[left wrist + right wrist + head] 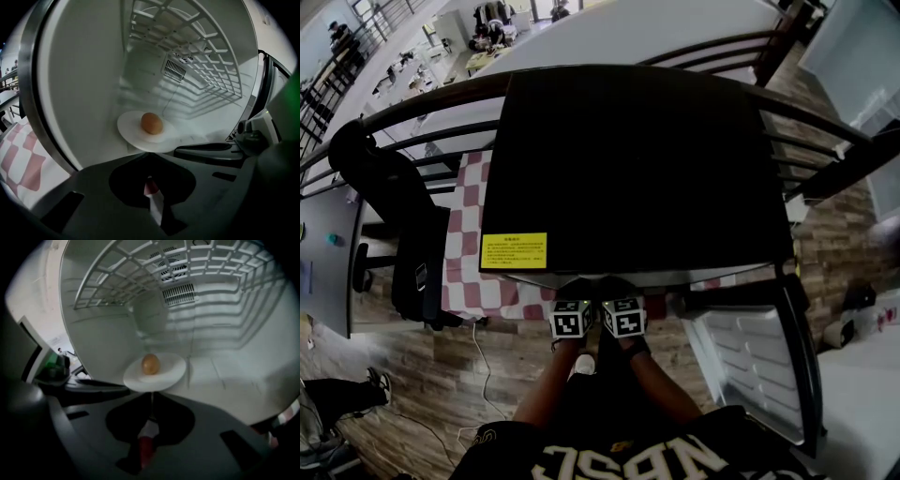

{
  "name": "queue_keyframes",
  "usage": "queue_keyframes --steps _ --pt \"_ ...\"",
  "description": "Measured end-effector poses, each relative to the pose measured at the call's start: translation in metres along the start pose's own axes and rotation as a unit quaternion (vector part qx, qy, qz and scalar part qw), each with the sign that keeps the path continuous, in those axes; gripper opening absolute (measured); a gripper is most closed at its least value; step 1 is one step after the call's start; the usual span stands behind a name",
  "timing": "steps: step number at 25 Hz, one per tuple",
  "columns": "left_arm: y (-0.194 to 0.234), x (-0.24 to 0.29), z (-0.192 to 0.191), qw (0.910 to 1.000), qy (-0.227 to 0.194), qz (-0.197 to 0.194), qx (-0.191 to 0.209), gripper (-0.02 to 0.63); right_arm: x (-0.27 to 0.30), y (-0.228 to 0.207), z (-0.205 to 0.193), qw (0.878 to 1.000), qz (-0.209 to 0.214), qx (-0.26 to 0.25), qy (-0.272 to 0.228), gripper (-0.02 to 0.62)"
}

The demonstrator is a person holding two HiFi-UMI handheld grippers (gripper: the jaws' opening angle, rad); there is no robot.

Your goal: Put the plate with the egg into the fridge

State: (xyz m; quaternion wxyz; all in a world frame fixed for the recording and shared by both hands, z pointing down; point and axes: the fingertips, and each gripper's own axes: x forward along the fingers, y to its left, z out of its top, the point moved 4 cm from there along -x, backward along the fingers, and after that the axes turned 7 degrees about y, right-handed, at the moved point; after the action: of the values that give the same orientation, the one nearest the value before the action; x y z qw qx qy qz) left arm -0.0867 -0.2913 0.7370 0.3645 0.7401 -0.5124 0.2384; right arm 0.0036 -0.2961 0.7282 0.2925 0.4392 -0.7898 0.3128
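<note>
We see a black mini fridge (628,159) from above, a yellow label (514,250) at the front left corner of its top. The fridge door (750,361) is swung open to the fridge's right, and a red-and-white checked cloth (469,225) lies under the fridge on its left. Both marker cubes (570,319) sit side by side at the fridge's open front; the jaws are out of sight under the fridge top in the head view.

Inside the fridge, the white plate (136,136) carries a brown egg (152,123) near its middle, below the wire shelf (187,47) and in front of the vent grille (175,70) on the back wall. We can't tell whether the plate touches the fridge floor.

The left gripper (150,154) has its jaws pinched together on the plate's near rim. The right gripper (152,394) does the same just beside it, jaws clamped on that same rim. So both grip the plate, with the egg sitting free on top.
</note>
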Motion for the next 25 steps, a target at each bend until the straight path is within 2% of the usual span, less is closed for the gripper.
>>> queue_keyframes --steps 10,17,25 --pt "0.001 0.005 0.017 0.9997 0.000 0.004 -0.024 0.021 0.007 -0.002 0.019 1.000 0.006 -0.005 0.009 0.037" --pt "0.003 0.007 0.024 0.9996 -0.011 0.005 -0.024 0.021 0.009 -0.005 0.024 1.000 -0.002 -0.007 0.011 0.037" --pt "-0.003 -0.016 0.022 0.9995 -0.027 -0.004 -0.015 0.021 -0.011 0.007 0.024 1.000 -0.006 -0.008 -0.022 0.037"
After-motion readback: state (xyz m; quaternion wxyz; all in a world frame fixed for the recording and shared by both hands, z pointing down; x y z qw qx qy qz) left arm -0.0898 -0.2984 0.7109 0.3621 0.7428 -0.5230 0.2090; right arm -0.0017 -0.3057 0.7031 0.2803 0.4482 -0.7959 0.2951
